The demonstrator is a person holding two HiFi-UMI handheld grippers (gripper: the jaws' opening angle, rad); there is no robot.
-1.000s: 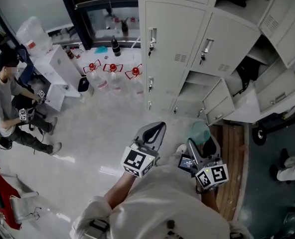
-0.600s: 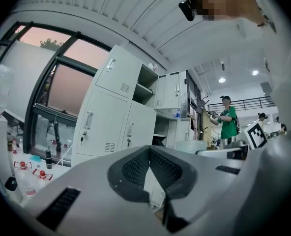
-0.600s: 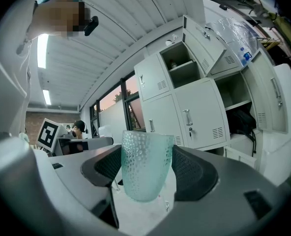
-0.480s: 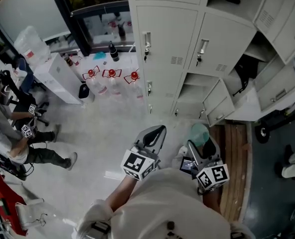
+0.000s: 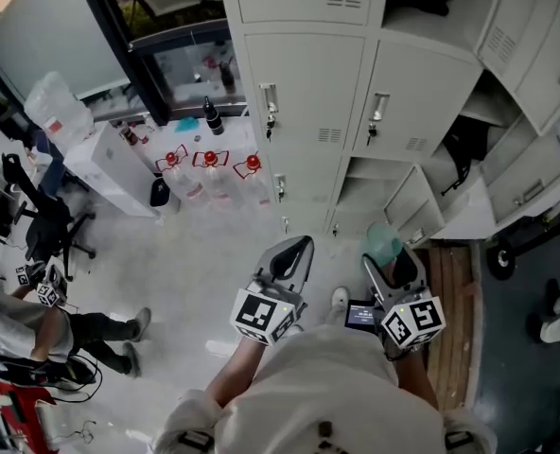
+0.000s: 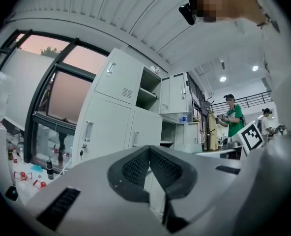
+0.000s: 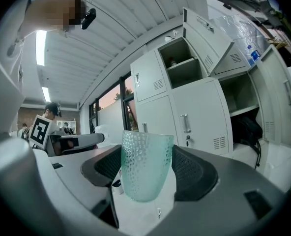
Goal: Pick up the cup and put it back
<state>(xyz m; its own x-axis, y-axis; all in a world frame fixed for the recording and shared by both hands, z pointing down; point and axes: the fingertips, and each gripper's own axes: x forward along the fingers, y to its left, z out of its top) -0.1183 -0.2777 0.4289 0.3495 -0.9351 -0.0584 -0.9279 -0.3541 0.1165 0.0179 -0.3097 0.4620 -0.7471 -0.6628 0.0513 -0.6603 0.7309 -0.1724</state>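
Cup lifted, return still to do.
We grip the cup (image 7: pixel 146 163) between the right gripper (image 5: pixel 393 265) jaws; the left gripper (image 6: pixel 150 173) is pressed together, empty.

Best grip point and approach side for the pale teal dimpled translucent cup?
Grip the pale teal dimpled translucent cup across its mid-wall, coming in from the side, square to its axis. It is round and narrows toward the base, so opposed pads probably seat best on the wider dimpled middle. The right hand-held gripper holds it upright this way.
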